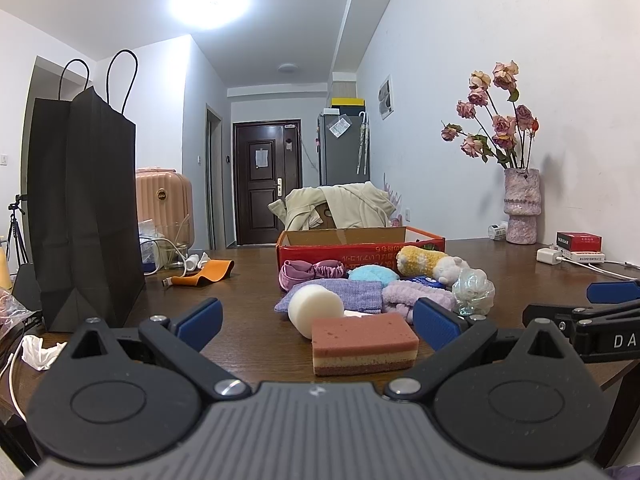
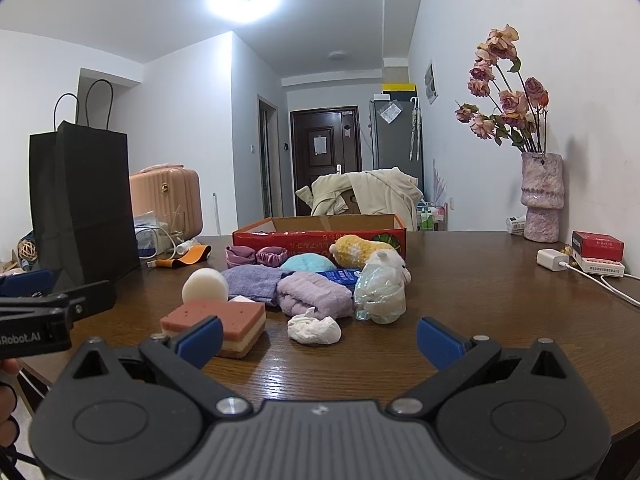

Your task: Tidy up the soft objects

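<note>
A pile of soft things lies on the brown table in front of a red cardboard box (image 1: 360,246) (image 2: 320,236). Nearest is a layered pink sponge (image 1: 365,344) (image 2: 218,326), with a white foam roll (image 1: 314,314) (image 2: 205,285) behind it. Further back lie a purple towel (image 1: 416,300) (image 2: 316,298), a yellow-and-white plush toy (image 1: 432,266) (image 2: 372,254), a clear mesh ball (image 1: 474,290) (image 2: 380,292) and a crumpled white tissue (image 2: 314,330). My left gripper (image 1: 318,322) is open, its fingers either side of the sponge. My right gripper (image 2: 320,338) is open and empty, just short of the tissue.
A tall black paper bag (image 1: 86,208) (image 2: 82,204) stands at the left. A vase of dried roses (image 1: 520,204) (image 2: 542,196), red boxes and a charger cable (image 2: 592,270) sit at the right. An orange strap (image 1: 210,272) lies mid-left.
</note>
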Demonstrator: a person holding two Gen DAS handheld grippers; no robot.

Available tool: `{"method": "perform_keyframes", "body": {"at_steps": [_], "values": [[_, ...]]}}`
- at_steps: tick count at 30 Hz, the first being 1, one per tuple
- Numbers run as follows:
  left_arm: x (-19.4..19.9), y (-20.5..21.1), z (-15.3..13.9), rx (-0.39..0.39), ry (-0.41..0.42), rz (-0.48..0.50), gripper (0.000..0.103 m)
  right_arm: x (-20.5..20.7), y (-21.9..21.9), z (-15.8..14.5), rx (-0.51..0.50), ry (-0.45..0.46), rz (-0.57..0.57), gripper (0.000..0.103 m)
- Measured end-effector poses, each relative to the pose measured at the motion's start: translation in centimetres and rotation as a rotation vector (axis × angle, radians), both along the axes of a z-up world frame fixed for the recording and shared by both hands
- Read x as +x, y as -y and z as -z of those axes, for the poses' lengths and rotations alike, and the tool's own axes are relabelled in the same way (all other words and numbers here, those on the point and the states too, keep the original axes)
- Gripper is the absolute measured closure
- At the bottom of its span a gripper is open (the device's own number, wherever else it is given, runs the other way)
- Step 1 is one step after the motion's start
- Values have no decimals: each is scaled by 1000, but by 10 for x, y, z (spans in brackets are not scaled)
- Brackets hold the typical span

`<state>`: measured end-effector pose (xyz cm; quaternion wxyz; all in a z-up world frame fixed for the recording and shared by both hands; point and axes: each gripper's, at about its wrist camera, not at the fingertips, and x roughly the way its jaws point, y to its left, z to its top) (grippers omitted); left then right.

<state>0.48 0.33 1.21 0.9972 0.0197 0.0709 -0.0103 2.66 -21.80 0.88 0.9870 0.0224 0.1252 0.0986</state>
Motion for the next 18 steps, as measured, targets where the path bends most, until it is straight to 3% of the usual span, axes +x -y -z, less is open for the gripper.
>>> {"method": "perform_keyframes", "body": {"at_steps": [13, 18], "values": [[0, -1, 2, -1, -7, 0, 0, 2, 0, 2, 3, -15, -6, 0], [15, -6, 12, 14, -56, -29, 0, 16, -6, 2, -7, -32, -16, 0]]}}
